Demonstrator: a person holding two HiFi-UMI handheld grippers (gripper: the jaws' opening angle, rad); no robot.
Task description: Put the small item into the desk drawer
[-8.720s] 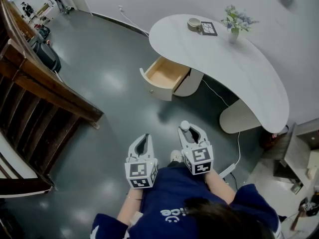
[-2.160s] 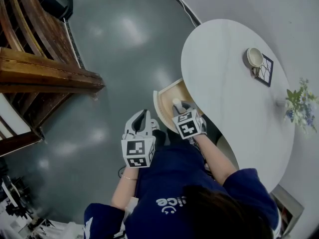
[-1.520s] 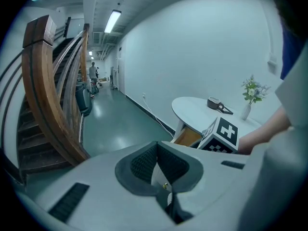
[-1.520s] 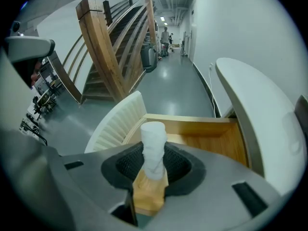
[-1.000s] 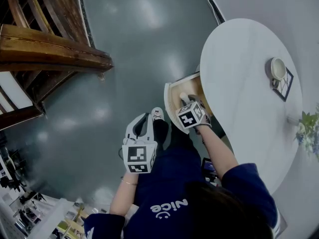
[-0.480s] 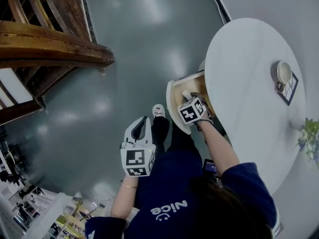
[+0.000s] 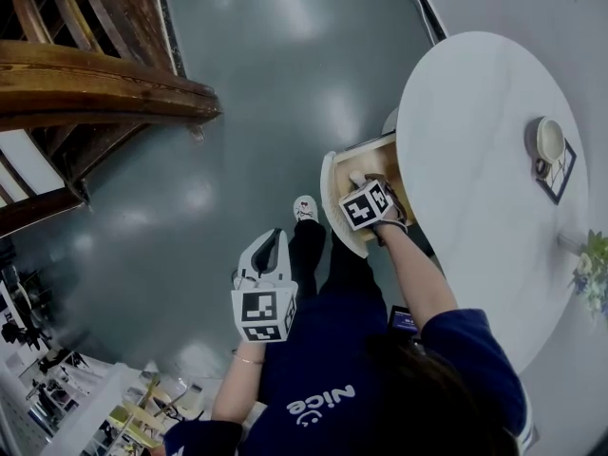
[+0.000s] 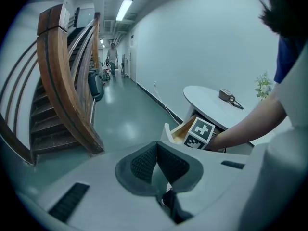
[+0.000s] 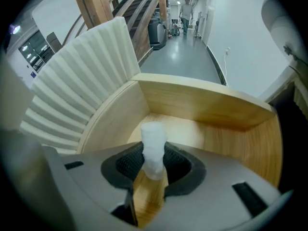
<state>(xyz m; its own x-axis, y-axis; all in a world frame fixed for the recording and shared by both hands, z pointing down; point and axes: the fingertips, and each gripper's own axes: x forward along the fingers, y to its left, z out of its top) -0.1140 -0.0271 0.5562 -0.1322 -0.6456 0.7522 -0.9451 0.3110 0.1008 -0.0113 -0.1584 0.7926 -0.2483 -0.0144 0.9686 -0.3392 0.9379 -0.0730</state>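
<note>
The small item (image 9: 153, 148) is a white ribbed piece that stands upright between the pads of my right gripper (image 9: 153, 166), which is shut on it. That gripper (image 7: 360, 182) reaches down into the open wooden drawer (image 9: 211, 134) of the white desk (image 7: 475, 160), and the item (image 7: 356, 178) hangs just above the drawer floor. The drawer's ribbed white front (image 9: 82, 95) curves round at the left. My left gripper (image 7: 270, 246) hangs over the grey floor beside the person's leg. Its pads meet with nothing between them (image 8: 156, 149).
A cup on a dark coaster (image 7: 549, 142) and a vase of flowers (image 7: 594, 275) stand on the desk top. A wooden staircase (image 7: 85, 65) fills the upper left. The person's shoe (image 7: 305, 207) is beside the drawer front. Someone walks far down the corridor (image 8: 112, 57).
My right gripper has eased a little further over the drawer with the white item still in it. The left gripper has barely shifted.
</note>
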